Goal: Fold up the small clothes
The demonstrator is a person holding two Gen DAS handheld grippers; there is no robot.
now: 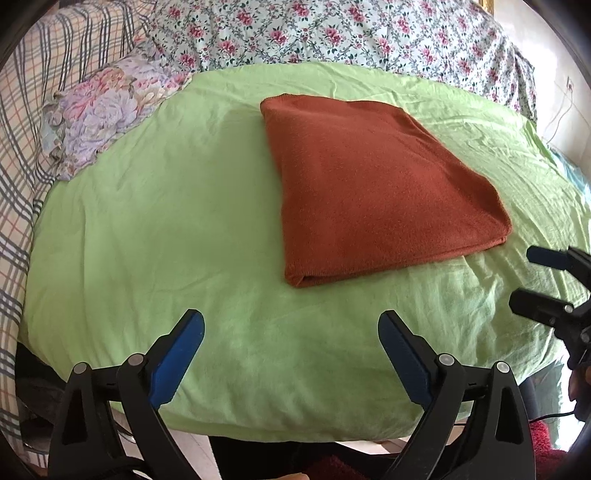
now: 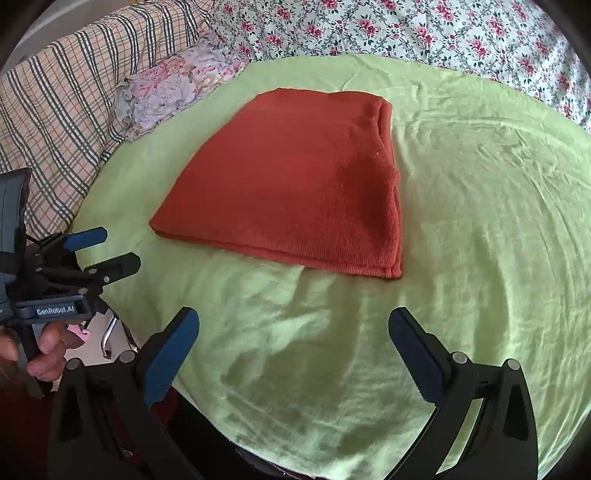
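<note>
A rust-orange knitted garment lies folded into a flat rectangle on the green sheet; it also shows in the right wrist view. My left gripper is open and empty, held above the sheet in front of the garment's near edge. It appears at the left of the right wrist view, open. My right gripper is open and empty, also short of the garment. It appears at the right edge of the left wrist view, open.
A floral cushion lies at the sheet's far left. A plaid cloth covers the left side and a flowered bedspread lies behind. The green sheet spreads wide to the right of the garment.
</note>
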